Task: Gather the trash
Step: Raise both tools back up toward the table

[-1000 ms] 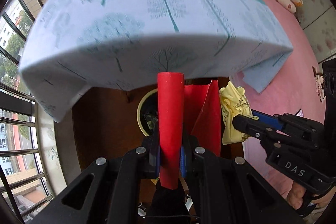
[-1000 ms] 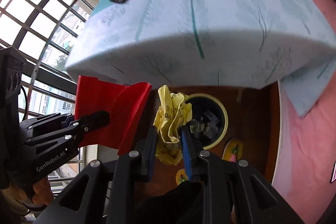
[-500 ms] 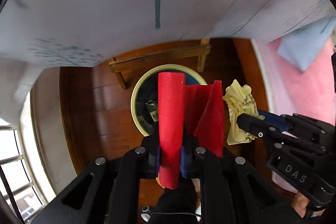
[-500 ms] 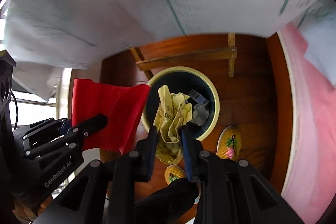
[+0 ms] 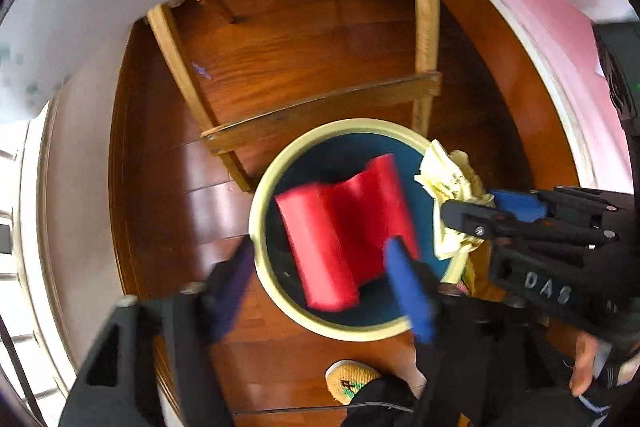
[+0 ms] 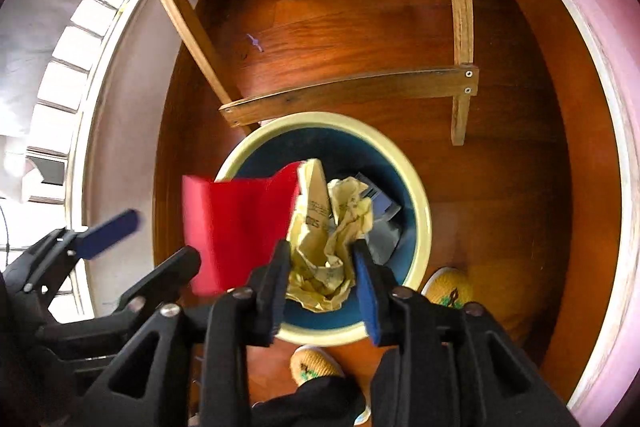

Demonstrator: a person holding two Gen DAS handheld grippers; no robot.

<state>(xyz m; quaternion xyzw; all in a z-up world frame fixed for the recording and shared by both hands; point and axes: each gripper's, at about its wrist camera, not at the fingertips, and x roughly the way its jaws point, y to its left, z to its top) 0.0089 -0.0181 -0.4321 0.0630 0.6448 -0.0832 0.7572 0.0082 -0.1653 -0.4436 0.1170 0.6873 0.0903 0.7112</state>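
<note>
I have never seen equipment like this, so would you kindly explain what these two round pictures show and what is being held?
There is no robot here: a person holds a two-finger gripper in each hand, and each gripper carries a fisheye camera looking along its fingers, hence the round, bent pictures. Both views look almost straight down at a wooden floor, a round bin and the wooden legs of a table.

In the left camera's view, the left gripper has its jaws opening; the red sheet is blurred and loose between them, over the bin. The black tool at the right edge is the right gripper.

In the right camera's view, the right gripper's jaws are also opening, with the crumpled yellow paper between them above the bin. The yellow slippers belong to the person.
</note>
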